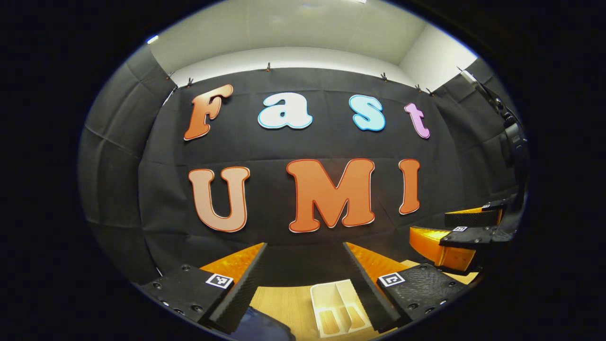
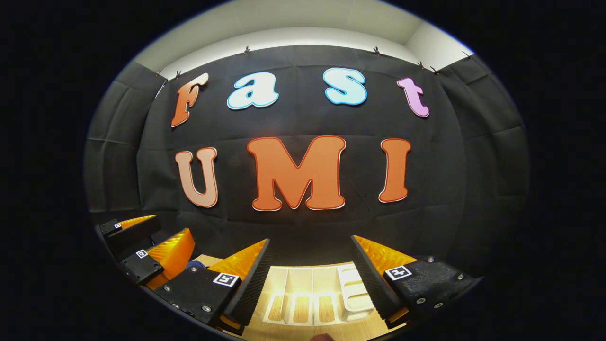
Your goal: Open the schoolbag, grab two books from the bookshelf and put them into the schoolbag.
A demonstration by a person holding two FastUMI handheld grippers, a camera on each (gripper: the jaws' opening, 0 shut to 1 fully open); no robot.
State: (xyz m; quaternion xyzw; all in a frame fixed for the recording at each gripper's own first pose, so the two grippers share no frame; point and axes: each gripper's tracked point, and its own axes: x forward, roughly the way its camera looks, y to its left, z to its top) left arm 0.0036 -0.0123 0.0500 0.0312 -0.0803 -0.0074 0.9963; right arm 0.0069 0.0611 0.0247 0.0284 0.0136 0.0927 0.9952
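The white bookshelf [image 2: 315, 296] lies on the wooden tabletop [image 1: 284, 303] below my wide-open right gripper [image 2: 310, 279], compartments showing bare slats, while my left gripper [image 1: 303, 279], also spread wide, grips nothing.

We look from both claw cameras straight at the booth's cloth wall [image 1: 303, 227], raised above the table [image 1: 284, 303]. Both views share the wall and the white bookshelf [image 2: 312, 293], and the right gripper view sits nearer it.

Nothing legible: the small square black-and-white marker tags [image 1: 219, 280] on the gripper fingers, at six o'clock, carry patterns, not readable text.
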